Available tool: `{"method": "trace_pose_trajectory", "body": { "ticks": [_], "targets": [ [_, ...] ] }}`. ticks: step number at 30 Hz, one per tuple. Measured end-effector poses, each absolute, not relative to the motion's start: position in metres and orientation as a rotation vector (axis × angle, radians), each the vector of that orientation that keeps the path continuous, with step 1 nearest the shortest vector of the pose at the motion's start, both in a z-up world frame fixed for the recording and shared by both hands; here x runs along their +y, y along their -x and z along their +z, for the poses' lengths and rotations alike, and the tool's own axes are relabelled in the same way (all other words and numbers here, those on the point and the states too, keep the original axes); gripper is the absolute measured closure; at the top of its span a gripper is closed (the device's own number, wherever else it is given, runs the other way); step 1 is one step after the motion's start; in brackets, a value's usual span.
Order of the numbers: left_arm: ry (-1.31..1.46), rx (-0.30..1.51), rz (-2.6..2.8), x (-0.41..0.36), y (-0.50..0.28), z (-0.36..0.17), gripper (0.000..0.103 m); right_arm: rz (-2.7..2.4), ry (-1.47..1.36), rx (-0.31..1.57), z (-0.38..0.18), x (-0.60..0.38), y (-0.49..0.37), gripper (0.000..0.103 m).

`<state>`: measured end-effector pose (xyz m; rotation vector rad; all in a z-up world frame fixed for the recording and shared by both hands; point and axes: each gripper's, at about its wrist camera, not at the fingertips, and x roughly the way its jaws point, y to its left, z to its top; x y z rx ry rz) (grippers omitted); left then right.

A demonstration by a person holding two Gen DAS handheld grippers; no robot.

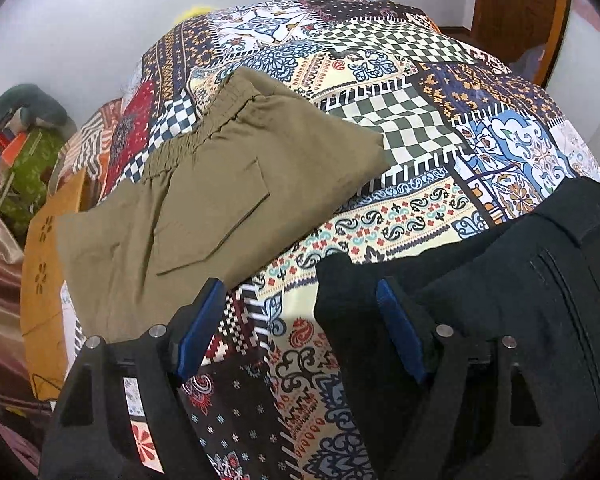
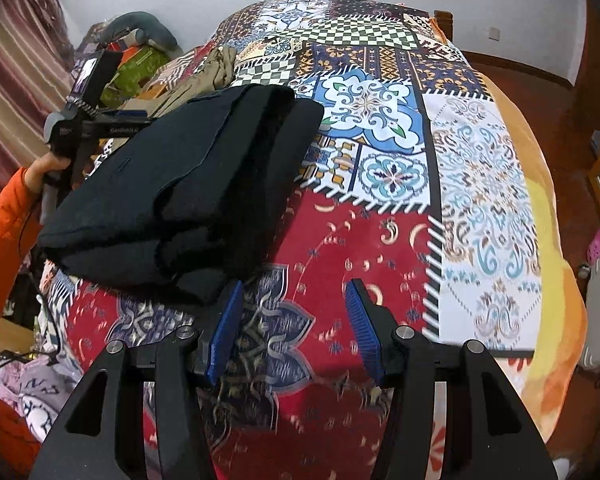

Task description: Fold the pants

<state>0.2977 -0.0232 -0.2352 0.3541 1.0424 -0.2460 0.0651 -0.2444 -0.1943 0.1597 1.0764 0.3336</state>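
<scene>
Folded black pants lie on the patterned bedspread, at the right in the left wrist view and at the left in the right wrist view. Folded khaki pants lie further left; a strip of them shows behind the black pants in the right wrist view. My left gripper is open and empty over the bedspread between the two pants. My right gripper is open and empty just right of the black pants. The left gripper also shows in the right wrist view, held by a hand in an orange sleeve.
The bed runs away toward a white wall. A wooden board and cluttered items stand left of the bed. A wooden door is at the far right. An orange blanket edge borders the bed's right side.
</scene>
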Motion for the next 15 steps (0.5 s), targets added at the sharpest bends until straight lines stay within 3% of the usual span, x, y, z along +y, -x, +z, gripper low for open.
{"method": "trace_pose_trajectory", "body": {
  "ticks": [15],
  "targets": [
    [-0.299,1.089,-0.218,0.033,-0.223,-0.224,0.025,0.313,-0.139,1.026,-0.195,-0.253,-0.132,0.054]
  ]
}}
